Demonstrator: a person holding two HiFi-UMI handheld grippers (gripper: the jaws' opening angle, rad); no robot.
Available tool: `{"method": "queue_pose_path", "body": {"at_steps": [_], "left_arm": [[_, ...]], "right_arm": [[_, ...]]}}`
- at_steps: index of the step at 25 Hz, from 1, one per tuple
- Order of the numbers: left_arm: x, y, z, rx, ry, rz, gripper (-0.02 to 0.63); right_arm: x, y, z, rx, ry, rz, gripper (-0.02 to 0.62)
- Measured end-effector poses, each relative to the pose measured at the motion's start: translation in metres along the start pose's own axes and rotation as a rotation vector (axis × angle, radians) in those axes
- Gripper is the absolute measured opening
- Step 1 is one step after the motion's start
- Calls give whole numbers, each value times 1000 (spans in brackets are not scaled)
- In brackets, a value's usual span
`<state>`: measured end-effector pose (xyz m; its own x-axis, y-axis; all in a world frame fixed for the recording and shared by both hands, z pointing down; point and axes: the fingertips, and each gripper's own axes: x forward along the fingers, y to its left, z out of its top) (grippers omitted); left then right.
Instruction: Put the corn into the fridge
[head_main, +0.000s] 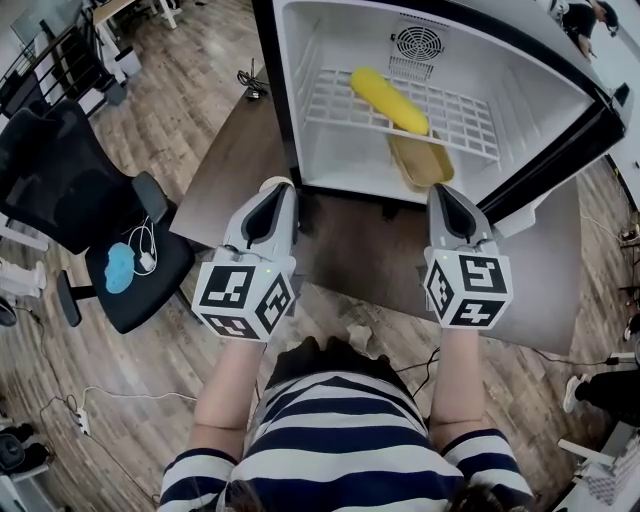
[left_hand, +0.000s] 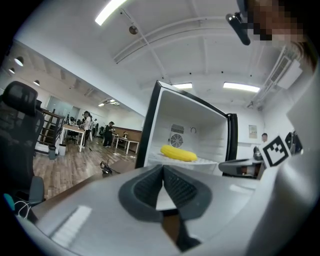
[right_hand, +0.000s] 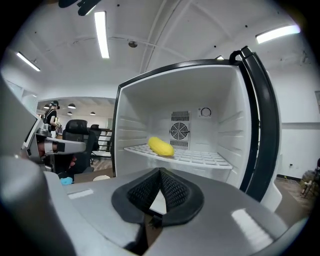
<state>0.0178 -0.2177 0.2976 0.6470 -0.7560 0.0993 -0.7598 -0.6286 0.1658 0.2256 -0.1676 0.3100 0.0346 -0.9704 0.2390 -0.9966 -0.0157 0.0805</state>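
The corn (head_main: 388, 100) is seen lying on the wire shelf (head_main: 462, 122) inside the open fridge (head_main: 300, 60), which is set on a table (head_main: 230, 170). The left gripper (head_main: 272, 190) and the right gripper (head_main: 440, 192) are held just before the fridge, apart from the corn. Each one's jaws are closed together, with nothing between them. A tan shape (head_main: 420, 160) under the shelf cannot be identified. The fridge's top is cut off in the head view.

One corn (head_main: 388, 100) on the fridge's (head_main: 297, 110) one wire shelf (head_main: 462, 118); two tools before the fridge: left tool (head_main: 274, 190), right tool (head_main: 441, 192).
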Motion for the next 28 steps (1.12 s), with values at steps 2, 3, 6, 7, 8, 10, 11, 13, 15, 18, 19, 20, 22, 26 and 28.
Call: {"method": "queue_pose_path", "body": {"at_steps": [2,3,6,7,8,10,11,13,15,18,19,20,22,26,28], "left_arm": [[-2,1,-3,2,7,4,0],[-4,2,-4,1,9,7,0],[-7,5,-10,-6,20,16,0],[-8,6,-12,-8,24,19,0],[-9,6,-14,-10,29,21,0],[-11,8,-19,-14,39,26,0],[-12,8,-21,-15,44,28,0],[-14,9,-23,-16,51,30,0],[-16,9,-25,-16,55,32,0],[-17,10,-26,-15,59,33,0],[-17,9,-27,-14,60,33,0],[-17,9,-27,-13,61,33,0],[-16,9,-28,-11,63,34,0],[-16,10,-29,-10,67,36,0],[-15,11,-29,-11,69,39,0]], "right_arm": [[-2,2,-6,13,8,4,-9],[-3,3,-8,21,11,5,-9],[-6,5,-14,39,18,5,-9],[-7,5,-17,43,21,4,-9],[-8,6,-19,49,23,4,-9],[-9,6,-22,60,26,5,-9],[-10,6,-24,65,27,5,-9],[-12,7,-25,73,28,6,-9],[-13,8,-26,78,30,8,-9],[-14,8,-28,82,33,10,-9],[-14,8,-28,85,33,12,-9],[-14,9,-28,88,33,14,-9],[-13,9,-29,91,33,19,-9],[-12,10,-29,88,35,26,-9],[-11,10,-29,86,39,27,-9]]}}
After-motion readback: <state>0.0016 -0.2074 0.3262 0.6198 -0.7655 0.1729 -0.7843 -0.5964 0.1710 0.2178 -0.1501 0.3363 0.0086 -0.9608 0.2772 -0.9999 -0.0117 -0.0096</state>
